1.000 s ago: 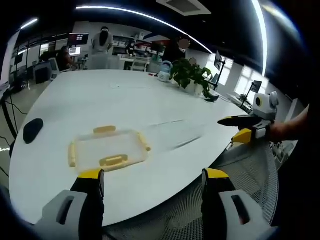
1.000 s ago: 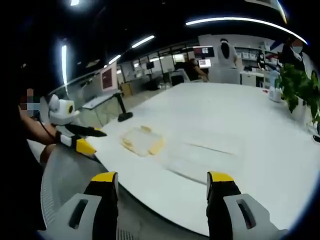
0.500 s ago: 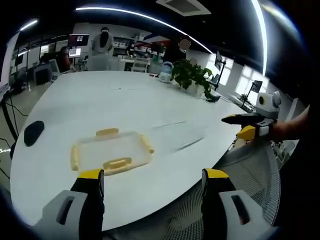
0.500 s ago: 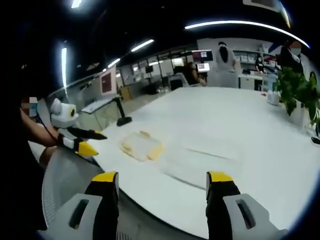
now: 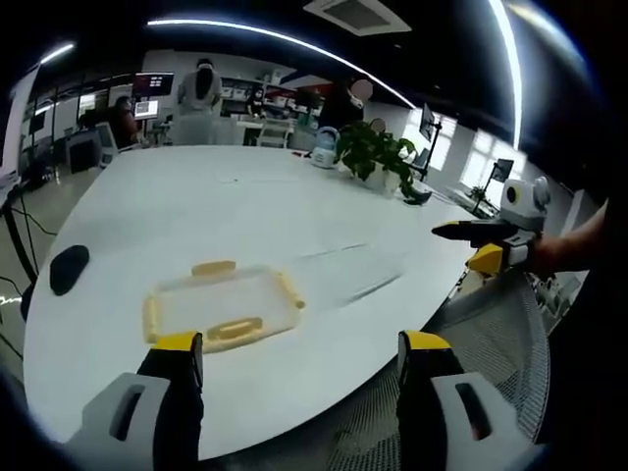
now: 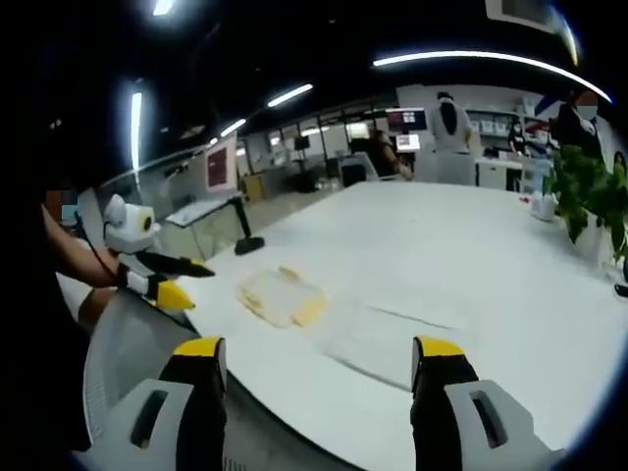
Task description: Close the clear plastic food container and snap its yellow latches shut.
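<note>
Clear container [image 5: 221,304] flat on white counter [image 5: 294,216], yellow latches [image 5: 234,329] apparently splayed, unsnapped. Left claw [image 5: 291,358], right claw [image 6: 319,363]: jaws apart, empty, well short. Task seemingly unstarted.

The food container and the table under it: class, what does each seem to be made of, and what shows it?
Food container: apparently clear plastic, since the table shows through it; its latches look like opaque yellow plastic.
Table: smooth white top, perhaps laminate, with a faint sheen.
</note>
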### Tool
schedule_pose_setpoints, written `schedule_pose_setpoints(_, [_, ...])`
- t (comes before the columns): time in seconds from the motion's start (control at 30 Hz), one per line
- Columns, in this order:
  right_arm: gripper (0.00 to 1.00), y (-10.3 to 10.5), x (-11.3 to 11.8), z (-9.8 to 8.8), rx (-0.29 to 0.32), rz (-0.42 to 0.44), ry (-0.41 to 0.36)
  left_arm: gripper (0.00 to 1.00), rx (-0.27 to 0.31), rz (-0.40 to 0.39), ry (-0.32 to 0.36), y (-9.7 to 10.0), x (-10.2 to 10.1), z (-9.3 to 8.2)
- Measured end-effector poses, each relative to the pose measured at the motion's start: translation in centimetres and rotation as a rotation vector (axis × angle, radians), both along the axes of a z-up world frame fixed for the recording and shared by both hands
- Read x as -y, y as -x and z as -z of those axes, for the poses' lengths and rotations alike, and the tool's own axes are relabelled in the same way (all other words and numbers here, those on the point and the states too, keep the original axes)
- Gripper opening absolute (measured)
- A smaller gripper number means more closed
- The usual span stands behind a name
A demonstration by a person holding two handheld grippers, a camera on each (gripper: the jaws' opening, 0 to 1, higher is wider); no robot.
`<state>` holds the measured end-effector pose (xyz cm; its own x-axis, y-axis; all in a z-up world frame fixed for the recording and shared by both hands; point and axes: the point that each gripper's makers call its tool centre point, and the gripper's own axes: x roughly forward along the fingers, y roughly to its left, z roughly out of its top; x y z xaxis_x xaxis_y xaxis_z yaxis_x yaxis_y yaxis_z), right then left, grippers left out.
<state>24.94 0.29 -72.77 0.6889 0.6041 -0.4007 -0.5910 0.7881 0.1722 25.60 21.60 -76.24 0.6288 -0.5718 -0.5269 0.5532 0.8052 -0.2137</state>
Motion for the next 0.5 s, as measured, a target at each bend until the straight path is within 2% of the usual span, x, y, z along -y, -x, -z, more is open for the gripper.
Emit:
schedule_pose_setpoints(0.13, [0.78,-0.1,0.0,-0.4,0.000,0.001,0.009,0.83,0.011,0.004,-0.003,-0.5,-0.3,-0.3])
schedule_pose_setpoints(0.2, [0.78,-0.9,-0.4,-2.3,0.048,0.006,-0.020,0.83,0.022,0.016,-0.016,-0.8,-0.4,-0.5])
schedule_pose_setpoints(0.27, [0.78,-1.5,-0.7,-3.0,0.051,0.009,-0.039,0.83,0.038,0.024,-0.020,-1.1,-0.5,-0.9])
schedule_pose_setpoints(0.5, [0.78,-3.0,-2.8,-3.1,0.070,-0.031,-0.031,0.83,0.046,0.032,-0.024,-1.8,-1.0,-1.3])
